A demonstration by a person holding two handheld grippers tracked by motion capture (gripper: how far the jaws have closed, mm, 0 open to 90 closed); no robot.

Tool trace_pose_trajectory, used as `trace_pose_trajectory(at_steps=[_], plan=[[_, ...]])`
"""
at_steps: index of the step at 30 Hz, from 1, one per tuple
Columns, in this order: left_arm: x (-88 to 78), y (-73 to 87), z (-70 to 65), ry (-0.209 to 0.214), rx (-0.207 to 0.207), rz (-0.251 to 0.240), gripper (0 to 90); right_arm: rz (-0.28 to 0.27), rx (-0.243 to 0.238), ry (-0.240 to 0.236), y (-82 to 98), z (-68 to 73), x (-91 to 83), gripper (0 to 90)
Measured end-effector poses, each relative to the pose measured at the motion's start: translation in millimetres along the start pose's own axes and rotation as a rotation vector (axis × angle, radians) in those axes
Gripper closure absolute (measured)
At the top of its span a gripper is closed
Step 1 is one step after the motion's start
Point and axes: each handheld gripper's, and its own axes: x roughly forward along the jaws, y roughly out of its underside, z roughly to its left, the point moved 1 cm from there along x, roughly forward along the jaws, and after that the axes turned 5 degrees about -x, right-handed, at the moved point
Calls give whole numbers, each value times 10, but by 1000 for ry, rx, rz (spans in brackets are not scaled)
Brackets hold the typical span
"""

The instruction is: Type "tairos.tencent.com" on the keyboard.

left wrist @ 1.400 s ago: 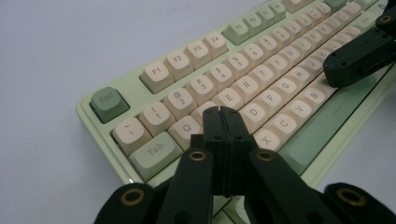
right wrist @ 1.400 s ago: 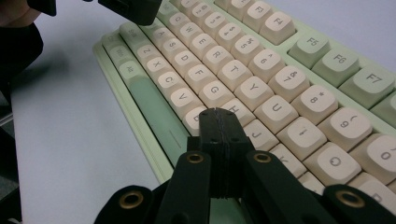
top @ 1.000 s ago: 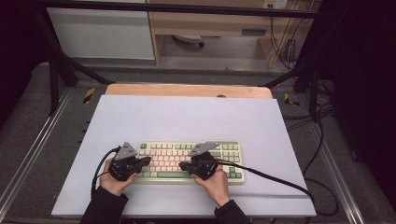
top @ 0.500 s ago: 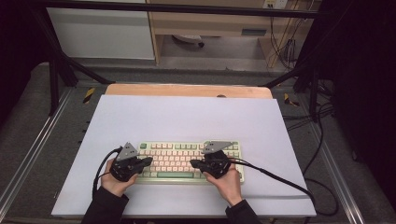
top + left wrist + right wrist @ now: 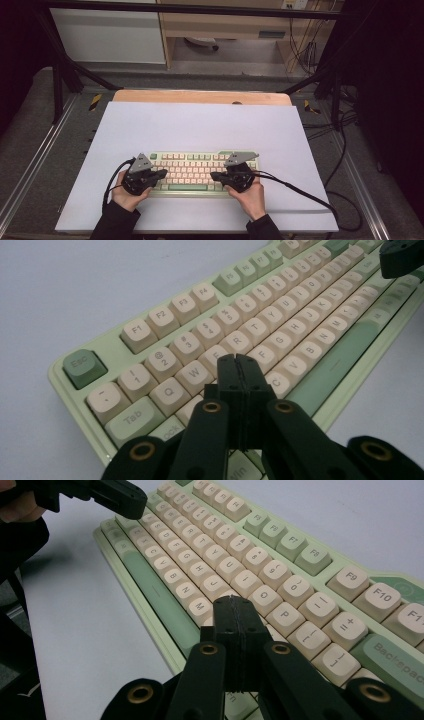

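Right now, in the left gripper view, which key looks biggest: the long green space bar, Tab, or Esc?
1. Space bar, by far the longest.
2. Tab.
3. Esc, smallest.
Tab sits nearer the camera than Esc, which helps it look bigger, though it is also plainly wider.
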Motion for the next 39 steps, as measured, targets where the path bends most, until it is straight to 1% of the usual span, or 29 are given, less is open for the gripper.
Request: trace_pose_trajectory(at_steps=[5, 10, 21, 28, 30, 35, 39], plan=[[31, -12, -48, 9, 5, 6, 900, -3, -3, -1, 7, -2, -4, 900], [91, -15, -106, 19, 18, 21, 900, 5, -2, -4, 19, 1, 16, 900], [202, -18, -189, 32, 39, 46, 900, 6, -2, -4, 24, 1, 25, 900], [230, -5, -203, 37, 49, 50, 900, 3, -3, -5, 21, 0, 15, 900], [251, 6, -208, 33, 54, 60, 900, 2, -6, -5, 24, -2, 21, 900], [250, 10, -210, 39, 53, 54, 900, 2, -3, -7, 26, -1, 20, 900], [213, -3, -207, 43, 51, 41, 900, 6, 1, -8, 30, 5, 22, 900]])
